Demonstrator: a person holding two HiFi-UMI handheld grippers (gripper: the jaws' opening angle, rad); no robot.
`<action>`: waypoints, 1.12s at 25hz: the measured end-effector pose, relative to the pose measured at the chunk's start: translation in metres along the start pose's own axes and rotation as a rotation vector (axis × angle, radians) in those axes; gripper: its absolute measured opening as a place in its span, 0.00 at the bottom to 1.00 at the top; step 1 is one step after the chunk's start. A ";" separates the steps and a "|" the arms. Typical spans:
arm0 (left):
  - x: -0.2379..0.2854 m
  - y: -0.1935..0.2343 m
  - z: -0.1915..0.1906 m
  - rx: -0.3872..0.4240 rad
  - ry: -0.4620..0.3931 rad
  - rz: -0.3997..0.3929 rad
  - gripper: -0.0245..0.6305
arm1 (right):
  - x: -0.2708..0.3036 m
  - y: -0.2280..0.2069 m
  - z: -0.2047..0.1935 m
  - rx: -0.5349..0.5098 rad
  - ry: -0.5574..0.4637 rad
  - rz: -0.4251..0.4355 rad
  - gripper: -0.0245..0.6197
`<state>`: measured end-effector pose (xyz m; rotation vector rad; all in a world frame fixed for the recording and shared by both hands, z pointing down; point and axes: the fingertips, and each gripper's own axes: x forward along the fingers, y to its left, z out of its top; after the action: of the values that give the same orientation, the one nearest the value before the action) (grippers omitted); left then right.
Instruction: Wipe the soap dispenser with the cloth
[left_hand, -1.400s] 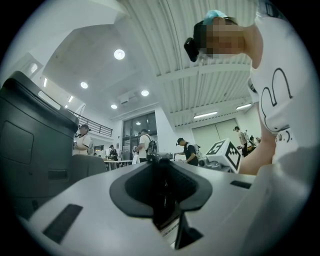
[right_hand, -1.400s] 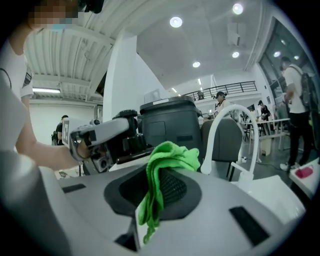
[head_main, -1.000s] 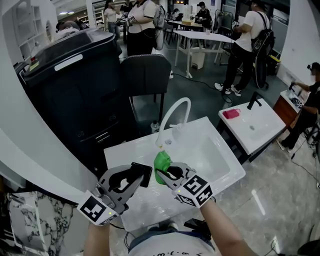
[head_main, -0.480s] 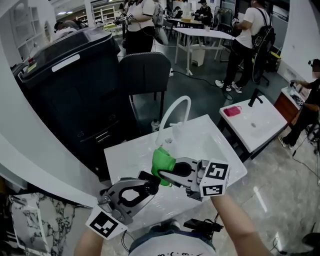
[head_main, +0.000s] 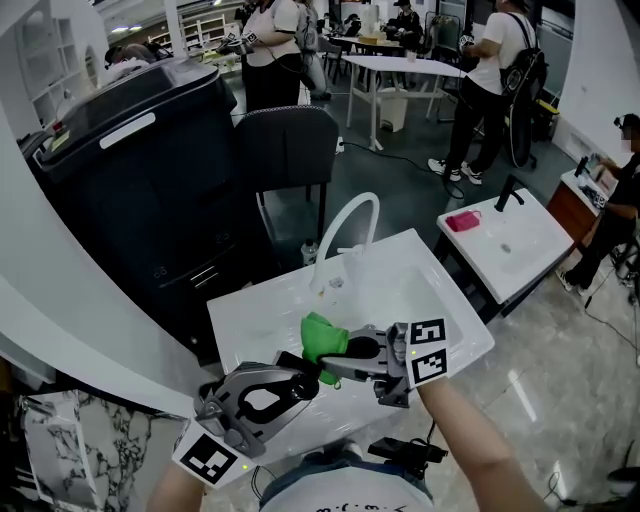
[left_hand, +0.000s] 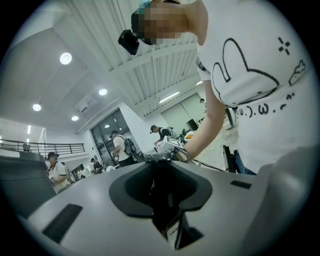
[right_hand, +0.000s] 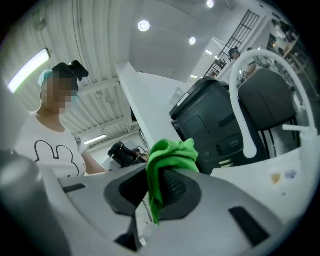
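The left gripper (head_main: 296, 380) squeezes the black soap bottle (left_hand: 161, 195); the right gripper (head_main: 345, 355) squeezes the green cloth (head_main: 320, 335). Hold it still, rub all round.

The left gripper (head_main: 303, 374) and the right gripper (head_main: 336, 358) are formed of matt grey shells with dark, rounded cut-outs behind the jaws. Ribbed black pads (right_hand: 173, 186) are seen on the right one. A white marker cube (head_main: 427, 363) printed with black squares is fitted to each. A white short-sleeved T-shirt (left_hand: 260, 75) with a black line drawing is worn, and a black camera (left_hand: 129, 41) is carried on the head.
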<state>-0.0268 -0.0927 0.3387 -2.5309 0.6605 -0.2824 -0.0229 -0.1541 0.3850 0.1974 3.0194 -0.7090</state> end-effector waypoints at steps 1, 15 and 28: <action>0.000 -0.001 0.002 0.004 -0.009 -0.005 0.18 | 0.001 -0.002 -0.002 0.025 0.007 0.025 0.11; 0.002 -0.015 -0.007 0.093 0.041 -0.069 0.18 | 0.013 -0.032 -0.019 0.123 0.088 0.059 0.11; 0.023 -0.042 -0.029 0.324 0.160 -0.205 0.18 | 0.025 -0.026 0.015 0.103 -0.003 0.093 0.11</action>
<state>0.0005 -0.0850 0.3863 -2.2779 0.3755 -0.6178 -0.0506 -0.1811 0.3811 0.3370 2.9500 -0.8558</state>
